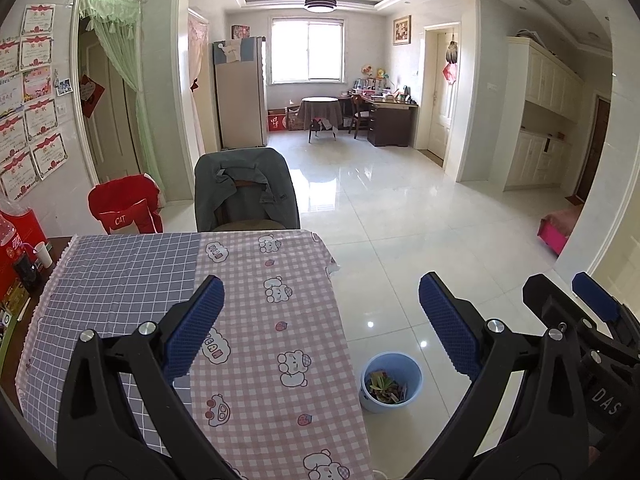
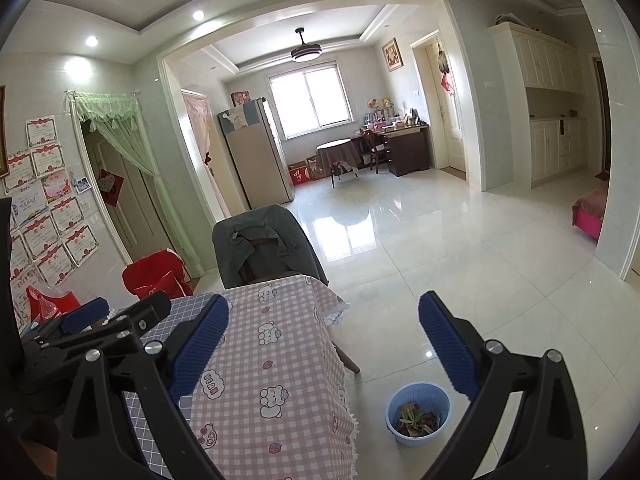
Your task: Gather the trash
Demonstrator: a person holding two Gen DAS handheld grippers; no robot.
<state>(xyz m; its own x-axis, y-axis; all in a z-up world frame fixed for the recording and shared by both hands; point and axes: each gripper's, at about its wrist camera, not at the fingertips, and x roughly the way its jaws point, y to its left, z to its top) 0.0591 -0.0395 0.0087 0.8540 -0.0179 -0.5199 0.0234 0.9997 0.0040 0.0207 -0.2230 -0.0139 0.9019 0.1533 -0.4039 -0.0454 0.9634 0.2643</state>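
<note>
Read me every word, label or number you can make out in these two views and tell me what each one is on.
"CAT": red cushion on the red chair.
"DAS": body of the right gripper.
"BEAN", partly covered: cloud print on the pink tablecloth.
Wall certificates, red box by the fridge, red packaging: too blurred to read.

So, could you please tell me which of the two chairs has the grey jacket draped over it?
The chair at the table's far end; the other wears red.
</note>
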